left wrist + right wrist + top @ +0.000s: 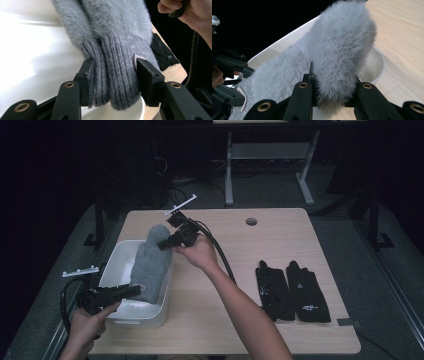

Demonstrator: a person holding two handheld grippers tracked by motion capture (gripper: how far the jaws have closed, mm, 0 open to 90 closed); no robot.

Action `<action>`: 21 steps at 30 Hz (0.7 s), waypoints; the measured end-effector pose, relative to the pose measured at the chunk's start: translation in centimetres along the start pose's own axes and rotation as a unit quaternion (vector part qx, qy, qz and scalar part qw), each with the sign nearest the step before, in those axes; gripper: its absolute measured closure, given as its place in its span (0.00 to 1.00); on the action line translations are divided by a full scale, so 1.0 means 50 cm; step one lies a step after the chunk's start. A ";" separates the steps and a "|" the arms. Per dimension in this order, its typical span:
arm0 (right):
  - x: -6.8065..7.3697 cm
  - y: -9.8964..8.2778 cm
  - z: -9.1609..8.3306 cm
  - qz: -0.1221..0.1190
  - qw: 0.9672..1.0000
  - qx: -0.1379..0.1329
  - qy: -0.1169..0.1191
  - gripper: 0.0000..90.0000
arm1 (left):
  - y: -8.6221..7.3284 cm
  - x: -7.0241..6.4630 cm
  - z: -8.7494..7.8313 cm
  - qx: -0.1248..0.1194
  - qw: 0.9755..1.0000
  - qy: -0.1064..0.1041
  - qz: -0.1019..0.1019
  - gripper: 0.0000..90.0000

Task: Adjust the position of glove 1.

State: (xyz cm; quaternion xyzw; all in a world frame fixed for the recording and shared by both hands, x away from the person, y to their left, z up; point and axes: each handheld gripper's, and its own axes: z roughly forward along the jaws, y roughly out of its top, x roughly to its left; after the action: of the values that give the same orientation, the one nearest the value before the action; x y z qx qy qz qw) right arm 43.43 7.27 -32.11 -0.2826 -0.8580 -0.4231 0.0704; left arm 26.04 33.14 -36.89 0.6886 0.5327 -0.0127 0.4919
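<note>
The grey fuzzy mittens (152,262) are held over the white bin (116,262): ribbed cuffs clamped by the left gripper (113,75), fluffy tips by the right gripper (334,93). Soft, light, limp; cuffs judged the firmest hold.

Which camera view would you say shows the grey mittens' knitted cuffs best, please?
The left gripper view: the grey mittens' ribbed cuffs sit close up, clamped by that gripper's pads. The high view shows the cuffs small; the right gripper view mostly shows the fluffy tips.
</note>
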 end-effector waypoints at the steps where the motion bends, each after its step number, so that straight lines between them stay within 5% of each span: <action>1: -0.001 -0.001 0.004 0.000 1.000 0.001 -0.001 0.83 | -0.002 0.003 0.001 0.001 1.000 0.001 -0.002 0.58; 21: -0.013 -0.013 0.085 0.018 0.999 0.040 0.000 0.82 | -0.032 0.046 0.013 0.024 0.999 0.027 -0.020 0.56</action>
State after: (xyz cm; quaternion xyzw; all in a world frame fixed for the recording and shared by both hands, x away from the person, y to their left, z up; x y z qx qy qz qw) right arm 44.10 9.94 -35.47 -0.2949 -0.8690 -0.3870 0.0896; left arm 26.19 34.25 -39.53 0.6898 0.5588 -0.0166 0.4600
